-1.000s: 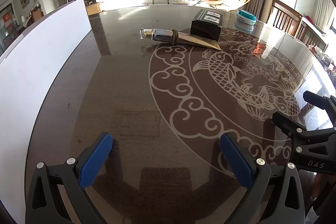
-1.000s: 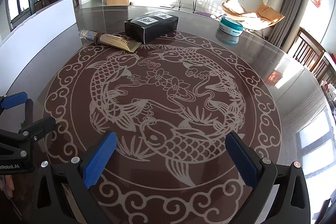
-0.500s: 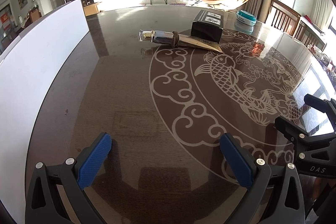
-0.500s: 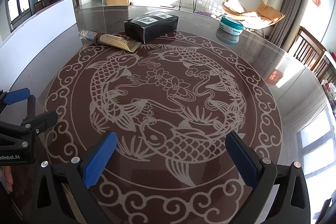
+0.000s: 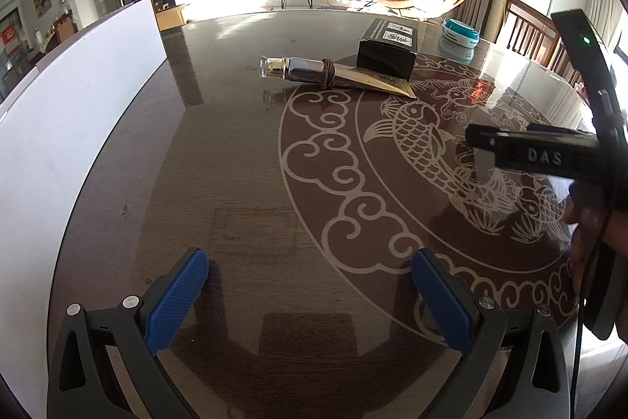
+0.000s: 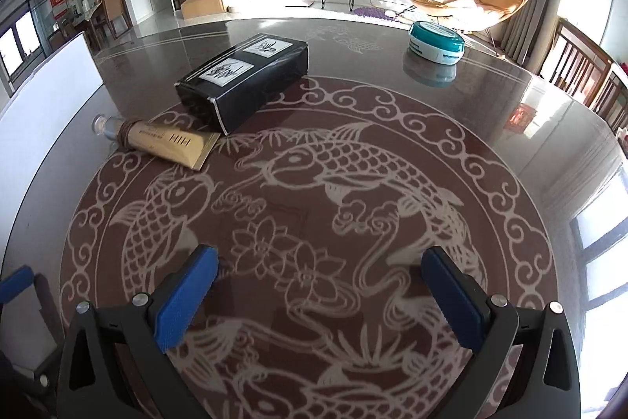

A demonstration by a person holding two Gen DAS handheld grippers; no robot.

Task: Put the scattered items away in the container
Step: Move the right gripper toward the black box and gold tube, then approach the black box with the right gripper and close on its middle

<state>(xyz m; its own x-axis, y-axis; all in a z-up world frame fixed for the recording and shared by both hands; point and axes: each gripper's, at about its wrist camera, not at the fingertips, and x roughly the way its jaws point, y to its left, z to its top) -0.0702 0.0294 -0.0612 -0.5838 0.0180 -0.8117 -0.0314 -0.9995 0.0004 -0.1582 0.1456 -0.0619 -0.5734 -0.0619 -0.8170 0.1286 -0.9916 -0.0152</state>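
In the left wrist view, the left gripper [image 5: 310, 295] is hovering over the round dark glossy table with pale koi-and-cloud patterning [image 5: 235, 160], its blue-padded fingers [image 5: 176, 297] spread wide with nothing between them. Since half a second ago this view has barely shifted, but the right gripper [image 5: 549, 152] is now reaching much farther in from the right, raised higher and seen side-on, so its opening cannot be judged here. Far ahead of the fingers, the gold cosmetic tube with a clear cap and a brown hair tie looped around it [image 5: 337, 75] is lying flat, long axis running across the view, cap pointing left and crimped end right. Its crimped end is lying just beside the black rectangular box with white labels [image 5: 386, 55]. Farther right, a teal-and-white round tin [image 5: 460, 33] is sitting near the table's far edge. A white flat board [image 5: 74, 112] is standing along the left of the fingers.

In the right wrist view, the right gripper [image 6: 320, 295] is pitching forward over the koi pattern, its blue pads [image 6: 184, 297] wide apart and empty. Compared with before, the box [image 6: 247, 81] and tube [image 6: 165, 141] are looming larger and closer. The tube is lying ahead and left of the left finger, cap pointing far-left, crimped end towards the box's near corner. The tin [image 6: 435, 42] is sitting ahead to the right. A blue pad of the left gripper [image 6: 15, 281] is showing at the left edge.
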